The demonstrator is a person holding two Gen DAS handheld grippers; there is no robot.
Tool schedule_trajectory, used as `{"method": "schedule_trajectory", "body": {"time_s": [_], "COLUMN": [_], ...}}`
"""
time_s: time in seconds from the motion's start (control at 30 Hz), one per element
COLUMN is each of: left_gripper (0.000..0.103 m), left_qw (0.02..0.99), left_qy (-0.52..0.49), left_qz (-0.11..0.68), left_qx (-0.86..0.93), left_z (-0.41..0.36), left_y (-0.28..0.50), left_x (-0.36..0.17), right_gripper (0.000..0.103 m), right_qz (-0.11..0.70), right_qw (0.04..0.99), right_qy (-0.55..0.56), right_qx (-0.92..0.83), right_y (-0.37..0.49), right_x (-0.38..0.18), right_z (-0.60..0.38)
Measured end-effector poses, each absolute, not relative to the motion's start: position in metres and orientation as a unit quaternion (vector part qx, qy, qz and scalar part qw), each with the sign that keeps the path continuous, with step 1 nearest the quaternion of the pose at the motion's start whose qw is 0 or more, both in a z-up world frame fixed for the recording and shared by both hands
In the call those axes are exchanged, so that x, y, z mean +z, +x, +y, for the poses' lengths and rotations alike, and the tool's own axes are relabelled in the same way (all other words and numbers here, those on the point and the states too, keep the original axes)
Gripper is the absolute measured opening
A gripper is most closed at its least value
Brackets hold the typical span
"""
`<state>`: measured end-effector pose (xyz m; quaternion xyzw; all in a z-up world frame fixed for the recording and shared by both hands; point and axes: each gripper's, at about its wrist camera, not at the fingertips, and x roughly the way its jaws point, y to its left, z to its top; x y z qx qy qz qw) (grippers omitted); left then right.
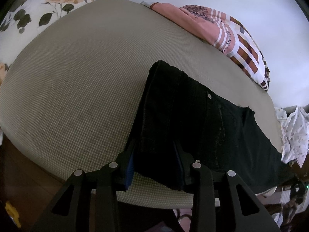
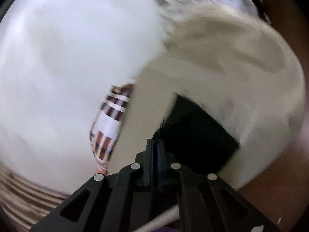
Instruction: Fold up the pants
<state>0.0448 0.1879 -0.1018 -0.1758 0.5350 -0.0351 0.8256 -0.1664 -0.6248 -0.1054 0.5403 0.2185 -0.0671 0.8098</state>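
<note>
The left gripper (image 1: 156, 166) stands at a narrow opening, its two black fingers (image 1: 126, 166) closed on a thick fold of the dark pants (image 1: 193, 119); the cloth fills the whole gap between the blue-lined pads and bulges out ahead of them. From that grip the pants run away up and to the right across the beige mattress (image 1: 81, 81), lying flat, with one small metal button (image 1: 209, 95) showing near the upper edge. The far end of the garment reaches toward the mattress's right border.

The right gripper (image 2: 156, 147) has its jaws pressed fully together, and a thin edge or corner of the pants (image 2: 195, 135) sits pinched at the very tips. The rest of the dark cloth spreads to the right of those tips over the mattress (image 2: 241, 67). This view is smeared by blur, so finer detail of the pinch cannot be made out.

Beyond the pants, at the mattress's far edge, lies a pink and brown patterned pillow (image 1: 227, 36) with white stripes; printed letters on it read roughly "as favorite", only partly visible. A floral pillow (image 1: 38, 5) with orange roses sits at the upper left, and a crumpled spotted cloth (image 1: 293, 133) hangs at the right side.
</note>
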Motion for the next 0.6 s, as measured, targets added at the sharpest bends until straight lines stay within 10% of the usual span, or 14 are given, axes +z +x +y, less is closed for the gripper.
{"method": "schedule_trajectory", "body": {"time_s": [0.23,0.6], "left_gripper": [0.037,0.039], "left_qw": [0.822,0.823], "left_qy": [-0.180,-0.172], "left_qz": [0.540,0.540], "left_qx": [-0.030,-0.028], "left_z": [0.186,0.183], "left_y": [0.046,0.048], "left_x": [-0.112,-0.113], "right_gripper": [0.002,0.009], "right_qz": [0.294,0.256], "right_qw": [0.757,0.776], "right_qy": [0.567,0.571], "right_qx": [-0.138,-0.082], "right_y": [-0.173,-0.190], "right_x": [-0.205,-0.192], "right_z": [-0.651,-0.642]}}
